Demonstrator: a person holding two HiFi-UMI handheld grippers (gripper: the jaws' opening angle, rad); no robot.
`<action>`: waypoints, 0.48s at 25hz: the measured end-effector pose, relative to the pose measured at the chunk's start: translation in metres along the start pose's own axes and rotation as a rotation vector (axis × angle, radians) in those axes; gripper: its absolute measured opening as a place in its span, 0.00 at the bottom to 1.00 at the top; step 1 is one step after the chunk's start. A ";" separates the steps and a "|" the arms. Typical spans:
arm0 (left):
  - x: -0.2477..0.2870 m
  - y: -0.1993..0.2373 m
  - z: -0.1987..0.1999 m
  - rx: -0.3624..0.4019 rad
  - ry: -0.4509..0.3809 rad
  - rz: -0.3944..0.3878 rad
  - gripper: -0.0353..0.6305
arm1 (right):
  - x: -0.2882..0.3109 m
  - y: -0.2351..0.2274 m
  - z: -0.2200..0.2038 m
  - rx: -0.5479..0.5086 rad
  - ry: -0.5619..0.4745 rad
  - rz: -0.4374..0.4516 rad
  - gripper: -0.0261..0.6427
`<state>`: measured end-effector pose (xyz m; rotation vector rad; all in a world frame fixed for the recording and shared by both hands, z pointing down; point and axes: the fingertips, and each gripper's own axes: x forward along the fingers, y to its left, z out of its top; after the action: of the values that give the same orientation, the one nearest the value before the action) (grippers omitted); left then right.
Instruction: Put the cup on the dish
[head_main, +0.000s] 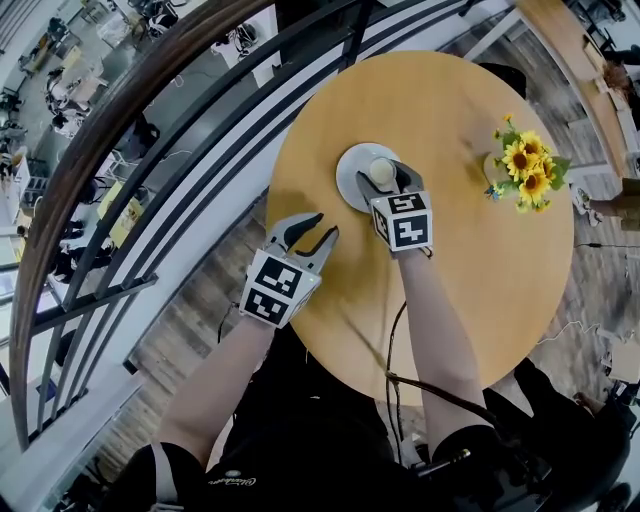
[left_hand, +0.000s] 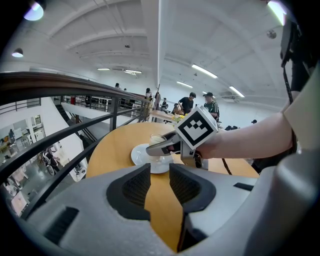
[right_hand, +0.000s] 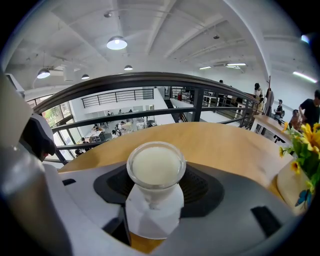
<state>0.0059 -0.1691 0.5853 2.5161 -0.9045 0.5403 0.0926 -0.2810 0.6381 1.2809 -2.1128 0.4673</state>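
The dish (head_main: 350, 180) lies left of the worktop's (head_main: 470, 270) middle, toward the far-left edge. The cup (head_main: 381, 171) is over the dish, between the right gripper's (head_main: 388, 176) fingers. The left gripper (head_main: 324, 226) is at the near-left edge, apart from the dish. The flowers (head_main: 526, 166) stand by the right edge, and a railing (head_main: 150, 170) runs beyond the left edge.

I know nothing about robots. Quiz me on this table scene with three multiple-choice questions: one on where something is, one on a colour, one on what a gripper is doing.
1. Where is the cup?
A. Lying on its side
B. Under the railing
C. Over the white dish, in the right gripper

2. What colour are the flowers?
A. Red
B. Yellow
C. Blue

3. What is the left gripper doing?
A. Open, holding nothing
B. Shut on a spoon
C. Shut on the dish

Answers: C, the right gripper view shows the jaws closed on it with the dish below. B, the petals are yellow. A, its jaws stand apart with only the table between them.
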 end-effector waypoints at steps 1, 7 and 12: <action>0.000 0.000 0.000 -0.001 0.001 -0.002 0.23 | 0.000 0.000 0.000 -0.001 0.002 -0.001 0.43; -0.003 0.000 0.001 0.000 -0.003 -0.002 0.23 | -0.001 0.002 0.001 0.003 0.005 -0.009 0.43; -0.004 -0.001 0.001 0.002 -0.004 0.000 0.23 | -0.001 0.002 0.001 0.004 0.005 -0.016 0.43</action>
<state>0.0043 -0.1666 0.5826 2.5196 -0.9065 0.5361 0.0911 -0.2796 0.6369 1.2968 -2.0974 0.4675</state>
